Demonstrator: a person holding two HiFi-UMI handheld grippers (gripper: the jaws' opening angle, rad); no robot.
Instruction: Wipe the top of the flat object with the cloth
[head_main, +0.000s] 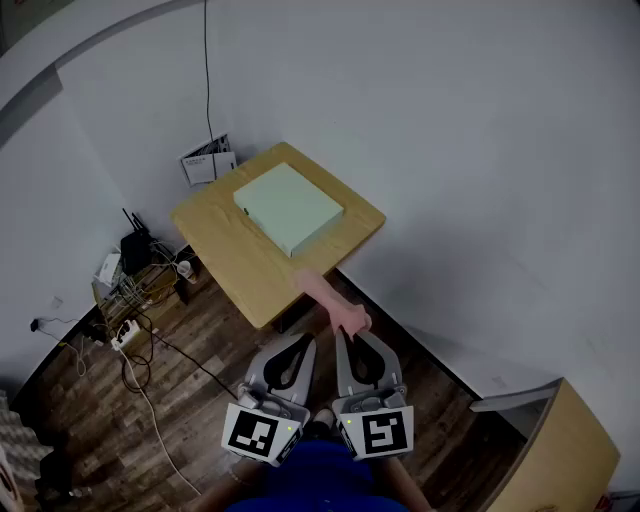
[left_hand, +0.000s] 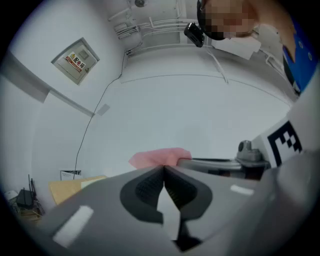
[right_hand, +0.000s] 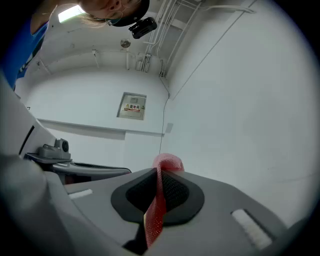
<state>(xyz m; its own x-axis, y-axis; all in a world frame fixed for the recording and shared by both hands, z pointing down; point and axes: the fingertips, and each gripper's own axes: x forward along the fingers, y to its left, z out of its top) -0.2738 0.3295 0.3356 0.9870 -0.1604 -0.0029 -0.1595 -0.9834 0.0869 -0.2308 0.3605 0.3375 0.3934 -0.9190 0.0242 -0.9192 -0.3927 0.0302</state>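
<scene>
The flat pale green object (head_main: 290, 207) lies on a small wooden table (head_main: 228, 258) by the white wall. A pink cloth (head_main: 328, 297) hangs over the table's near edge from my right gripper (head_main: 353, 328), whose jaws are shut on it; the cloth (right_hand: 156, 200) shows pinched between the pads. My left gripper (head_main: 299, 345) is held beside the right one, below the table's near edge, shut with nothing between its jaws (left_hand: 163, 170). In the left gripper view the cloth (left_hand: 160, 157) peeks above the jaws and the table corner (left_hand: 75, 187) lies at lower left.
A leaflet (head_main: 209, 160) leans against the wall behind the table. Cables, a power strip (head_main: 125, 333) and a dark box (head_main: 136, 250) clutter the wooden floor left of the table. A wooden cabinet corner (head_main: 560, 445) stands at lower right.
</scene>
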